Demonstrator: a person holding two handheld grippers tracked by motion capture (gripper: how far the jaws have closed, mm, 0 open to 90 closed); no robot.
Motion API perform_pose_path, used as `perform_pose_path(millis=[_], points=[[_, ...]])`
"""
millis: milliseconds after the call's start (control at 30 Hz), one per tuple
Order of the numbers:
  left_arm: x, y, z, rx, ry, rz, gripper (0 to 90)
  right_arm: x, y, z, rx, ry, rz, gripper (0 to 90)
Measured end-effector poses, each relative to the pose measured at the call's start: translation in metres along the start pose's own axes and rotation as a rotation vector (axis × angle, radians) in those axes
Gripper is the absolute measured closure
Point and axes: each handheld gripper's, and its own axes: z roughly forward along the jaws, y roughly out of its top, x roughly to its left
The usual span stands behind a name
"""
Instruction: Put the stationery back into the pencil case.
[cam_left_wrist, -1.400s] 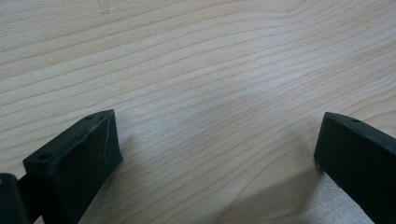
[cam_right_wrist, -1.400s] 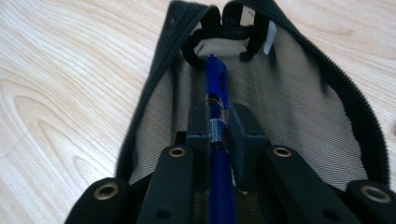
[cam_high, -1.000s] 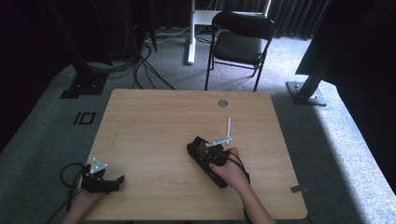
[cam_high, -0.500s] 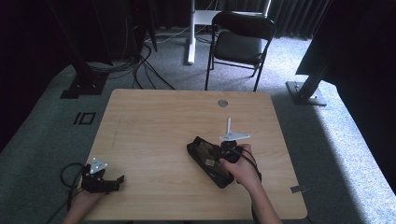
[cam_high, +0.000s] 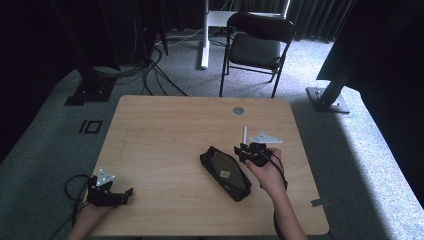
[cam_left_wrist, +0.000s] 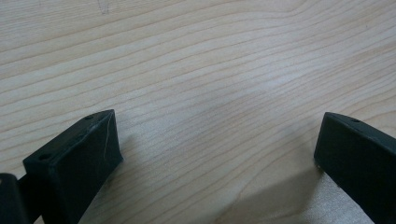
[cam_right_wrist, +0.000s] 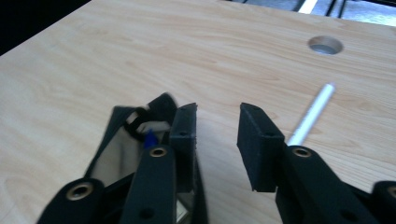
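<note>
The right hand-held gripper (cam_right_wrist: 217, 135) hangs low over the surface (cam_high: 165, 130), its jaws parted with nothing between them. The open black pouch (cam_high: 226, 173) lies just to its left and the white pen (cam_right_wrist: 312, 113) just beyond its right jaw. A careless closing risks nudging the pen so it rolls off. The left hand-held gripper (cam_left_wrist: 215, 154) rests spread wide at the surface's near left corner, well apart.

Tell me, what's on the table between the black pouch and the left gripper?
Nothing: the high view shows bare wood between the black pouch and the left gripper.
</note>
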Motion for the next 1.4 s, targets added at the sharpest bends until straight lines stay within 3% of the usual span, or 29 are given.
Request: perform_pose_path(millis=[333,467,633,667,933,1067,1400], points=[[0.000,0.000,0.000,0.000,0.000,0.000,0.6,-0.020,-0.002,0.013,-0.031,-0.073,0.024,56.8],[0.000,0.000,0.000,0.000,0.000,0.000,0.6,-0.025,-0.002,0.019,-0.054,-0.093,0.057,53.8],[0.000,0.000,0.000,0.000,0.000,0.000,0.6,-0.030,-0.002,0.025,-0.046,-0.104,0.068,50.8],[0.000,0.000,0.000,0.000,0.000,0.000,0.6,-0.032,-0.003,0.030,-0.035,-0.128,0.056,51.2],[0.000,0.000,0.000,0.000,0.000,0.000,0.6,-0.044,-0.002,0.044,-0.020,-0.139,0.097,50.2],[0.000,0.000,0.000,0.000,0.000,0.000,0.6,-0.050,-0.004,0.052,-0.009,-0.161,0.081,51.3],[0.000,0.000,0.000,0.000,0.000,0.000,0.6,-0.064,-0.009,0.071,0.016,-0.199,0.138,46.2]])
